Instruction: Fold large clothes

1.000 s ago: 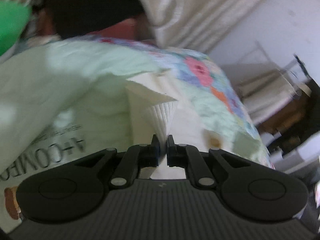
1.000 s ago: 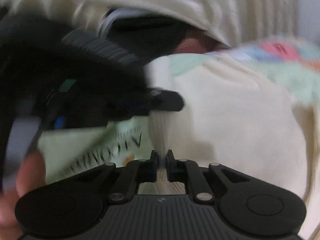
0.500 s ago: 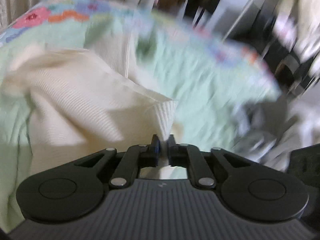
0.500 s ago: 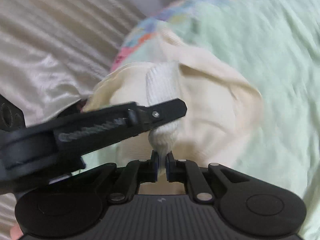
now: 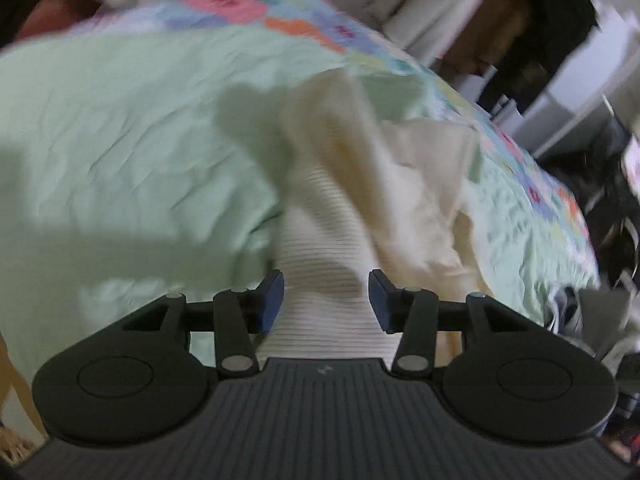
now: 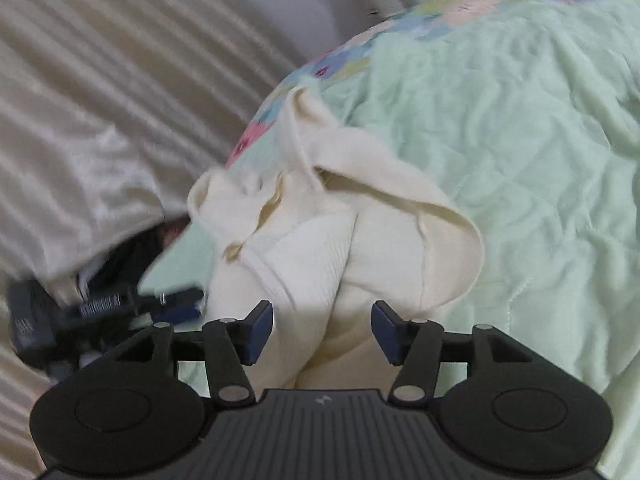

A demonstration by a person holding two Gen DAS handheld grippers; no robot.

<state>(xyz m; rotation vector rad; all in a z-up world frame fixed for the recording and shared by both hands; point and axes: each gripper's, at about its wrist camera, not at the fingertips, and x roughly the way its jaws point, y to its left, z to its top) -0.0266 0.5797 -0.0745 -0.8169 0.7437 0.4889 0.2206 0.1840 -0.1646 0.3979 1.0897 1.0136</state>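
A cream hooded sweatshirt (image 6: 360, 216) lies bunched on a pale green quilt (image 6: 540, 140). In the left wrist view the sweatshirt (image 5: 360, 184) trails away from me, and its ribbed cuff (image 5: 324, 280) lies between my open jaws. My left gripper (image 5: 326, 294) is open around the cuff without pinching it. My right gripper (image 6: 322, 328) is open too, with a ribbed band of the sweatshirt (image 6: 308, 268) between its jaws. The left gripper also shows at the left edge of the right wrist view (image 6: 100, 312).
The quilt (image 5: 120, 140) has a flowered border (image 5: 248, 8). A cream curtain (image 6: 100, 100) hangs beyond the bed's edge. Dark furniture and clutter (image 5: 560, 40) stand past the far side of the bed.
Both grippers were shut on the ribbed cuffs and have opened, letting the sweatshirt go. The garment has dropped onto the quilt in a bunch.
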